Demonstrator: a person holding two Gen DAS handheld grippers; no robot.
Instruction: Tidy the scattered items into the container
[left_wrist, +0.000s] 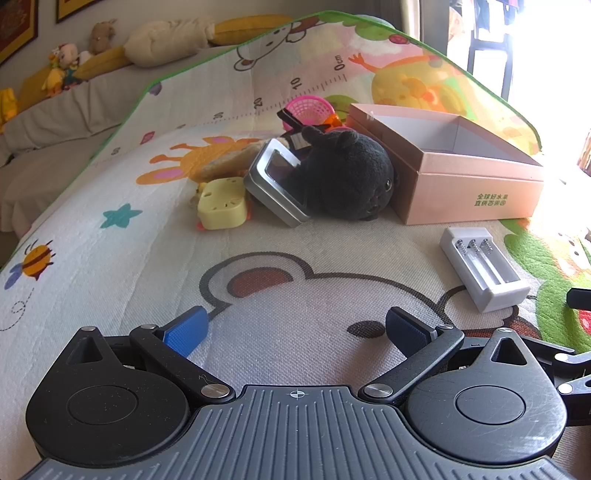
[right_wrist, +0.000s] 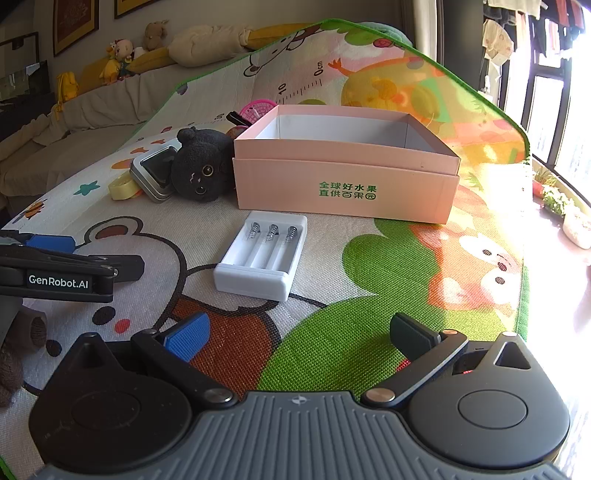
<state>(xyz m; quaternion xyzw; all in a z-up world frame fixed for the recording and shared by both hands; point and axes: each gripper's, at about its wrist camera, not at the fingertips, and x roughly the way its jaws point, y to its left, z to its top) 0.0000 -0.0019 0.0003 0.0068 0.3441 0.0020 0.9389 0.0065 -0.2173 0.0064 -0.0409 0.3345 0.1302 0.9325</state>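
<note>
- Tongs, left (left_wrist: 295, 328): jaws wide apart, nothing held, low over play mat (left_wrist: 110, 192).
- Tongs, right (right_wrist: 299, 332): jaws also wide, nothing held; left unit seen at left edge of right wrist view.
- Pink box (right_wrist: 347, 184): open top, interior showed no items; sat on mat.
- White battery charger (right_wrist: 262, 254): lay on mat just in front of box, apart from it.
- Black plush (left_wrist: 347, 173): touching box's left side, w/ metal tin (left_wrist: 277, 181) leaning against it.
- Yellow plastic item (left_wrist: 221, 203): beside tin; pink basket (left_wrist: 308, 107) behind plush.
</note>
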